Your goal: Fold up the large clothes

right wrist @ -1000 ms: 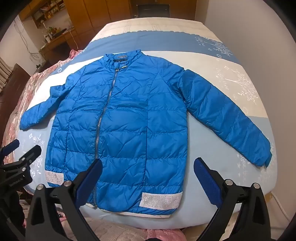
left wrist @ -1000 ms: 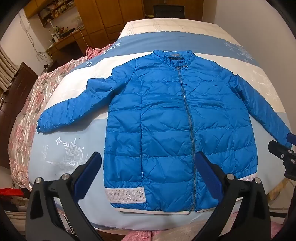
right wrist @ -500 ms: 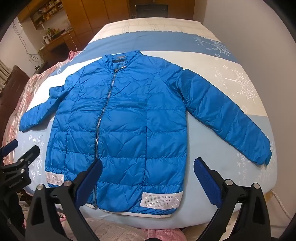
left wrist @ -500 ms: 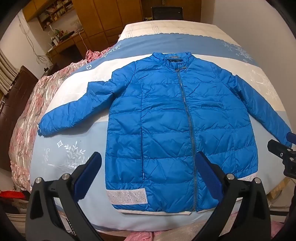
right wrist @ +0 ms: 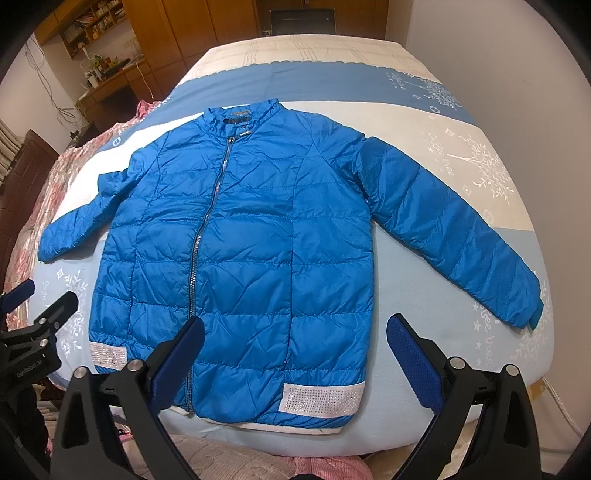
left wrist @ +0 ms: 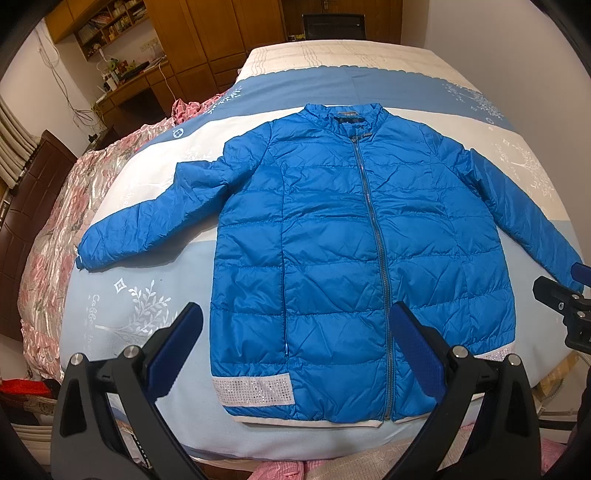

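A bright blue quilted jacket (left wrist: 332, 258) lies flat and zipped on the bed, collar away from me and both sleeves spread outward. White sparkly bands mark its hem (left wrist: 255, 391). My left gripper (left wrist: 295, 317) hovers open above the hem's left half, with nothing between its blue pads. My right gripper (right wrist: 295, 326) is open and empty too, hanging over the hem's right half of the same jacket (right wrist: 258, 240). Each gripper shows at the edge of the other's view: the right gripper (left wrist: 565, 306) and the left gripper (right wrist: 37, 325).
The bed (left wrist: 332, 77) has a blue and white patterned cover. A pink floral quilt (left wrist: 66, 206) hangs down its left side. Wooden wardrobes (left wrist: 207, 33) and a cluttered desk (left wrist: 125, 81) stand at the back left. A plain wall (right wrist: 498, 55) runs close along the right.
Both views have drifted only slightly. The jacket lies as before and both grippers stay open.
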A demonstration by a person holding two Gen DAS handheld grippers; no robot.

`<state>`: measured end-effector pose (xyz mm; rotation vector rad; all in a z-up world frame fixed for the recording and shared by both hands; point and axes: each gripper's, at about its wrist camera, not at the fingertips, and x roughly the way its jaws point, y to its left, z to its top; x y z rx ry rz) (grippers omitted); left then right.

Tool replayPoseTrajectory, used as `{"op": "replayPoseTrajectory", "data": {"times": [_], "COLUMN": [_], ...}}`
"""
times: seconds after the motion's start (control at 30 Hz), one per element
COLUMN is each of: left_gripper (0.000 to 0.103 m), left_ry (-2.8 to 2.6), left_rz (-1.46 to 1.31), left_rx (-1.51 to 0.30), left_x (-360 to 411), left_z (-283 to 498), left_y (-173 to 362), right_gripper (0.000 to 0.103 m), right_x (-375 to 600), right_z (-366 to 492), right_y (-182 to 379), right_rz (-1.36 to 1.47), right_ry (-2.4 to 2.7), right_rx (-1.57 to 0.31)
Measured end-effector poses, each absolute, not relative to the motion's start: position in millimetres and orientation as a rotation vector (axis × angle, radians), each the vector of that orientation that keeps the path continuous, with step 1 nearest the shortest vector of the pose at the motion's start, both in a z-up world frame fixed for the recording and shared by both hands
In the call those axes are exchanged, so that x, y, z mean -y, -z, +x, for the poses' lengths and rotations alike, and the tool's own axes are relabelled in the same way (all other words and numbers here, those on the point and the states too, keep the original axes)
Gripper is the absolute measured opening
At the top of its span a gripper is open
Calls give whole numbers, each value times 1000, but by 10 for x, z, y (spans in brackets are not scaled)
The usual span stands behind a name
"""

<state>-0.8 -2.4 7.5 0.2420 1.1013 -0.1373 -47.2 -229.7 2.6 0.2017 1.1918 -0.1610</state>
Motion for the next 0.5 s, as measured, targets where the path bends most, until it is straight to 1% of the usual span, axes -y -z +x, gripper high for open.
{"op": "replayPoseTrajectory", "data": {"times": [0.5], "left_gripper": [100], "left_ry": [141], "left_rz": [247], "left_rx": [-1097], "left_x": [0], "left_z": [5], "left_y": [-114], "right_gripper": [99], "right_x": [2298], "right_z": [-468], "right_y": [-26], "right_rz": [203], "right_ry": [162], "right_rx": [-1192]}}
